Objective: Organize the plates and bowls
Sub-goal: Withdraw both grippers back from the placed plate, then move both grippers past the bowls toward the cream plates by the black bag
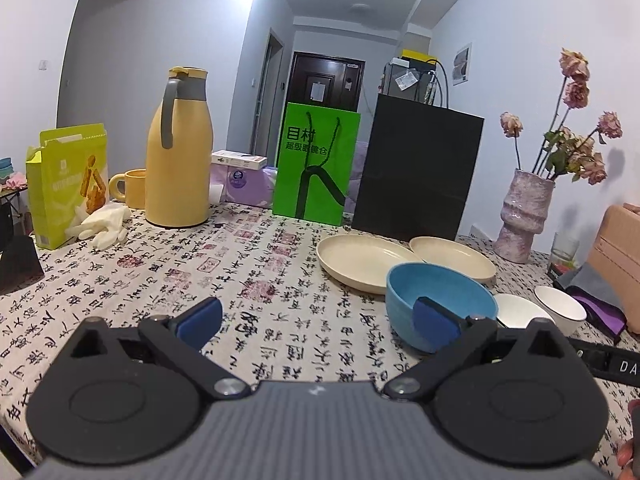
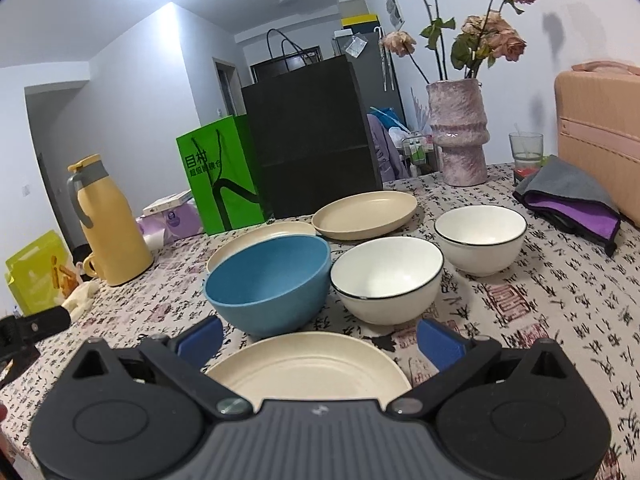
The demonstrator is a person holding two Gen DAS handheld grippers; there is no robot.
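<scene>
A blue bowl stands mid-table, with two white black-rimmed bowls to its right. Two cream plates lie behind them, and a third cream plate lies nearest, between the spread fingers of my right gripper, which is open and above it. In the left wrist view my left gripper is open over bare tablecloth, its right pad in front of the blue bowl. The cream plates and white bowls lie beyond.
A yellow thermos, mug, snack box and white gloves stand at the left. Green bag and black bag line the back. A pink vase, glass, purple cloth and pink case are right.
</scene>
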